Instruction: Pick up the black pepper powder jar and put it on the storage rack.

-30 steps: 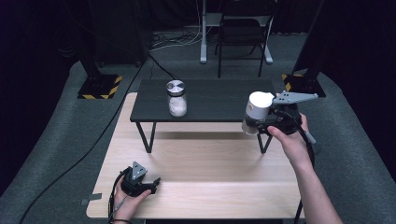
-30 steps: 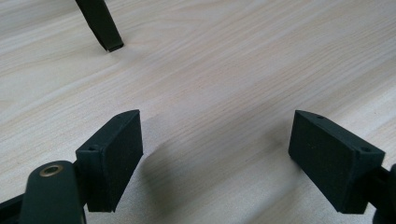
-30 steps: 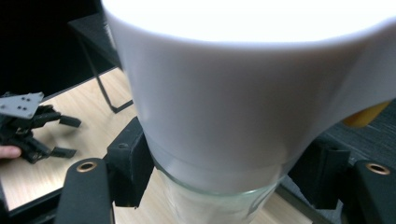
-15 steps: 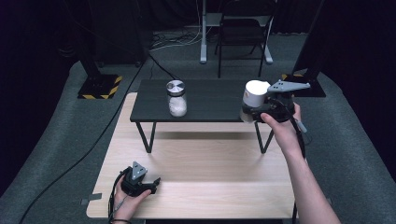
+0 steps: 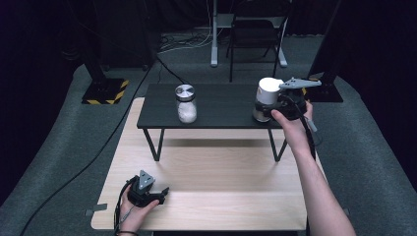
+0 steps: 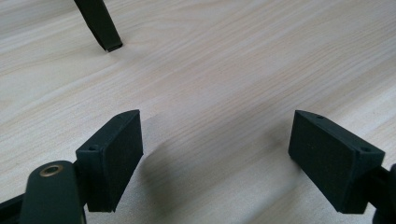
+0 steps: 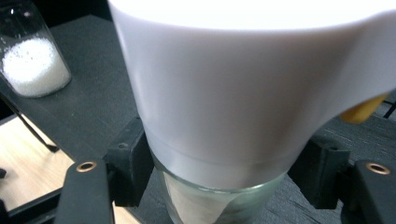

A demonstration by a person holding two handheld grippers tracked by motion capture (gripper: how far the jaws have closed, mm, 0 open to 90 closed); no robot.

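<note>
Right hand-held gripper was seen clamped on a glass container with a tall white lid, the pads pressed against the clear glass just under the lid's lower edge. That container was held at the right end of the low black table, its base over or just on the dark top; contact with the surface could not be told. A metal-lidded glass jar of white grains stood on the same black table, well to the left of the held container.

Trouble was judged most likely at the grip itself: smooth glass was pinched low while a wide, heavy-looking lid rode above the pads, so a quick sideways sweep or a tilt might let the container slip or rock. Because it was so near the black table's right edge, a release there could send it off the side.

The right forearm was stretched forward from the near side of the black table, with the wrist about level and the jaws pointed leftward across it. Left hand-held gripper was rested on the light wooden tabletop in front of the black table, jaws spread wide with nothing between them.
</note>
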